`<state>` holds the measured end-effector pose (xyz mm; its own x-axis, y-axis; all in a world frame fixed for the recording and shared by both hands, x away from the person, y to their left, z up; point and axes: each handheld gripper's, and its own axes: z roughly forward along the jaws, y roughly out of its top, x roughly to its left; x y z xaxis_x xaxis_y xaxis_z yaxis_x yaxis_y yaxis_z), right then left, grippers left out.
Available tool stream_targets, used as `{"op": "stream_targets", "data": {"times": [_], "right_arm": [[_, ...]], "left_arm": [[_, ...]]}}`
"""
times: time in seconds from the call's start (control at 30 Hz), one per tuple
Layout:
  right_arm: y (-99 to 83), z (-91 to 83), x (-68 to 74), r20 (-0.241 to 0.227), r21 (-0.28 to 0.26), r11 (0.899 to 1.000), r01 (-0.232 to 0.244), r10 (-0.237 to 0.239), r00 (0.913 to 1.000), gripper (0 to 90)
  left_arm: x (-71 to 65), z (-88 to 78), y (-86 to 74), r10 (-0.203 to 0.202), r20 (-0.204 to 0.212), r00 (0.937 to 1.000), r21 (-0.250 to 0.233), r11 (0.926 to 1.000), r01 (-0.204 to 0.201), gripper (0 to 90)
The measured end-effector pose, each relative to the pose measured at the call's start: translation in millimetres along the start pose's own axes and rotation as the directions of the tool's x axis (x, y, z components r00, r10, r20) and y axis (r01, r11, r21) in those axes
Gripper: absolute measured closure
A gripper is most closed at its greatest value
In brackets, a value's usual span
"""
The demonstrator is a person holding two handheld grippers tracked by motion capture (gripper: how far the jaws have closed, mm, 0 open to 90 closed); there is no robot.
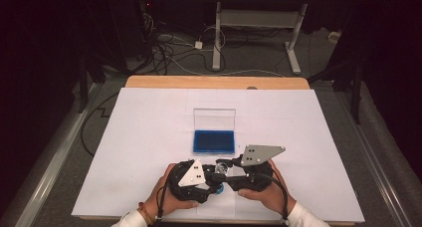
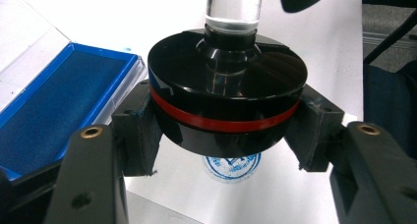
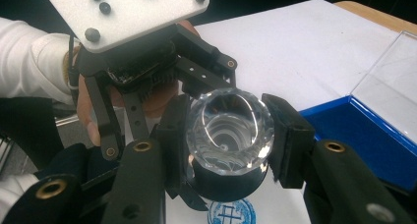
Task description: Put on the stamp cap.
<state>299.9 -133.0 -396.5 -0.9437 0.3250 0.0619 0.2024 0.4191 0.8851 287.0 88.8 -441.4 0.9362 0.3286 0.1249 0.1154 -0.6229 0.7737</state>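
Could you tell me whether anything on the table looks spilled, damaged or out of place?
Nothing stands out. The stamp is held above a clean blue print, and the open ink pad sits tidily on the white sheet.

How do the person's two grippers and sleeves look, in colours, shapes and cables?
Both the left gripper and the right gripper are black, each topped by a grey three-cornered plate with dark screws. Their fingers are black, with brass-coloured rivets behind. A black cable trails from each. The sleeves are white.
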Motion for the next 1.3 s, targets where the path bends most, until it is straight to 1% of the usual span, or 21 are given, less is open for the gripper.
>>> {"op": "stream_targets", "data": {"times": [0.1,0.13,0.17,0.2,0.23,0.3,0.33,0.37,0.43,0.47,0.53,0.63,0.8,0.97,1.03,1.23,1.3], "right_arm": [[-0.2,0.5,-0.3,-0.002,0.008,1.0,0.001,-0.001,1.0,57.4],[-0.5,1.0,-0.5,-0.005,0.01,1.0,0.001,-0.001,1.0,57.5],[-0.8,1.7,-0.5,-0.009,0.014,1.0,-0.005,0.005,0.9999,57.4],[-1.4,2.6,-0.4,-0.012,0.017,1.0,-0.004,0.005,0.9999,57.4],[-1.4,2.9,0.0,-0.008,0.019,1.0,-0.002,0.002,1.0,57.4],[-1.0,3.3,0.7,0.0,0.018,1.0,0.001,-0.001,1.0,57.4],[-0.6,3.2,0.7,0.002,0.022,1.0,0.005,-0.005,1.0,57.4],[-0.8,2.9,-0.3,0.001,0.018,1.0,-0.001,0.001,1.0,57.4],[-1.1,2.3,-1.5,0.002,0.016,1.0,-0.011,0.011,0.9999,57.4],[-0.9,1.8,-1.6,0.005,0.014,1.0,-0.014,0.014,0.9999,57.4],[0.2,1.0,-0.6,0.008,0.012,1.0,-0.002,0.002,1.0,57.4],[0.8,1.2,0.1,0.012,0.018,1.0,0.002,-0.002,0.9999,57.4],[1.3,1.2,1.4,0.023,0.019,1.0,0.008,-0.008,0.9997,57.4],[1.3,1.2,0.7,0.029,0.019,1.0,0.009,-0.01,0.9995,57.5],[1.4,1.0,0.6,0.032,0.019,1.0,0.008,-0.009,0.9994,57.4],[2.5,-0.6,1.3,0.04,0.013,1.0,0.014,-0.014,0.9991,57.4],[3.2,-1.6,1.3,0.039,0.01,1.0,0.017,-0.017,0.9991,57.4]], "left_arm": [[-0.5,-0.1,0.0,0.014,-0.007,0.9999,0.01,0.9999,-0.014,36.4],[-1.6,-0.2,0.4,0.032,-0.01,0.9994,0.016,0.9994,-0.032,36.3],[-3.2,0.7,1.0,0.036,-0.02,0.9991,0.025,0.999,-0.036,36.4],[-2.8,1.0,0.3,0.035,-0.014,0.9993,0.026,0.9991,-0.035,36.4],[-2.3,1.2,0.0,0.031,-0.016,0.9994,0.02,0.9993,-0.03,36.4],[-2.4,1.5,0.4,0.038,-0.022,0.999,0.025,0.999,-0.038,36.4],[-1.3,1.3,0.2,0.033,-0.015,0.9994,0.02,0.9993,-0.032,36.4],[-0.8,1.4,0.0,0.029,-0.011,0.9995,0.017,0.9995,-0.028,36.3],[-0.8,1.9,-0.3,0.022,-0.019,0.9996,0.007,0.9997,-0.022,36.3],[-0.8,2.1,-0.2,0.019,-0.013,0.9997,0.001,0.9998,-0.019,36.3],[-0.3,1.9,-0.4,0.016,-0.01,0.9998,-0.006,0.9998,-0.017,36.2],[0.3,2.5,-0.6,0.014,-0.005,0.9999,-0.002,0.9999,-0.014,36.1],[0.5,4.3,-1.5,0.002,0.003,1.0,-0.014,0.9999,-0.002,35.9],[1.6,5.4,-2.3,-0.004,-0.007,1.0,-0.017,0.9999,0.003,35.5],[1.8,5.9,-3.0,-0.008,-0.004,1.0,-0.023,0.9997,0.008,35.1],[-0.7,10.0,-2.9,0.003,-0.004,1.0,-0.003,1.0,-0.003,31.5],[-2.4,11.5,-2.6,0.008,-0.01,0.9999,0.005,1.0,-0.007,30.1]]}}
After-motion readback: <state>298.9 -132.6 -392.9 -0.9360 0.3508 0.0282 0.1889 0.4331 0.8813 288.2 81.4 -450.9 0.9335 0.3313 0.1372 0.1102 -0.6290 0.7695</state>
